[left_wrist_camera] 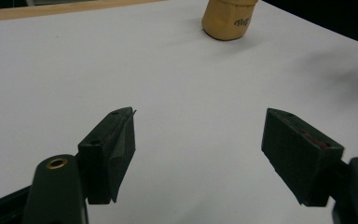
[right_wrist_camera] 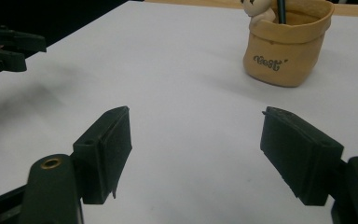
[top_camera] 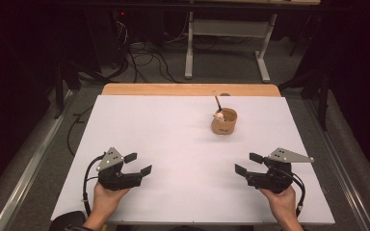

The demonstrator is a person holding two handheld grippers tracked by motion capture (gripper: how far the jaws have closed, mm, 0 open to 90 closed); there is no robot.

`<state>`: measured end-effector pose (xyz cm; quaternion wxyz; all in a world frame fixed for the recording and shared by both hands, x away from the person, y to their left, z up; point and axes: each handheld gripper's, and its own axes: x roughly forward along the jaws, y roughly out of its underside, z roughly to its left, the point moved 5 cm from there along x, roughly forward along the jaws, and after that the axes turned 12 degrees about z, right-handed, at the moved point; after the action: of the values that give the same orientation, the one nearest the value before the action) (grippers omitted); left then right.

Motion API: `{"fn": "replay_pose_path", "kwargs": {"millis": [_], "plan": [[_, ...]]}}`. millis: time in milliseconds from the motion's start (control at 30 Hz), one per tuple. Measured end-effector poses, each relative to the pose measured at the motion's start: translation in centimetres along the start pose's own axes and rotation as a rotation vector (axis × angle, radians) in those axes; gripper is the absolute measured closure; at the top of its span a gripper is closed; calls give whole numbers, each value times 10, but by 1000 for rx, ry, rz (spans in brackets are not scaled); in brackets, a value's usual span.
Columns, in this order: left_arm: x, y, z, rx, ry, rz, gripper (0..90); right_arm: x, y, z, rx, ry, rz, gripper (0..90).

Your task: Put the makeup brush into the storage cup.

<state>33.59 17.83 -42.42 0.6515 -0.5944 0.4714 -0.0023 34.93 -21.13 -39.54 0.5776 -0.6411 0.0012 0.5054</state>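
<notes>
cup [top_camera: 224, 122]: far right-centre of tabletop [top_camera: 164, 144], pen [top_camera: 217, 102] upright inside | right gripper [top_camera: 249, 163] fingers wide, empty, well short | left gripper [top_camera: 138, 163] same | risk: light cup likely tips or slides if nudged off-centre; pen fouls fingers

Lab: floor cables [top_camera: 144, 60], bare frame table [top_camera: 226, 29].
</notes>
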Motion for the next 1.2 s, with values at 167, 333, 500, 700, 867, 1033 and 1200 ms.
{"fn": "replay_pose_path", "kwargs": {"millis": [167, 333, 500, 700, 867, 1033, 1200], "plan": [[0, 0, 0, -2, -2, 0, 264, 3, 6, -3, 15, 3, 8, 265], [0, 0, 0, -2, -3, -2, 265, 5, 9, -5, 16, 10, 8, 266], [0, 0, 1, -2, -4, -1, 265, 8, 12, -5, 11, 22, 13, 267], [-1, 0, 1, -3, -5, -1, 265, 13, 15, -7, 5, 36, 26, 267], [-1, 0, 0, -2, -6, -3, 266, 14, 16, -11, 5, 51, 26, 267], [-1, 0, 1, -2, -6, -3, 266, 16, 19, -14, 4, 71, 35, 267], [-1, 0, 0, 1, -6, -4, 266, 18, 22, -14, -12, 102, 50, 267]]}}
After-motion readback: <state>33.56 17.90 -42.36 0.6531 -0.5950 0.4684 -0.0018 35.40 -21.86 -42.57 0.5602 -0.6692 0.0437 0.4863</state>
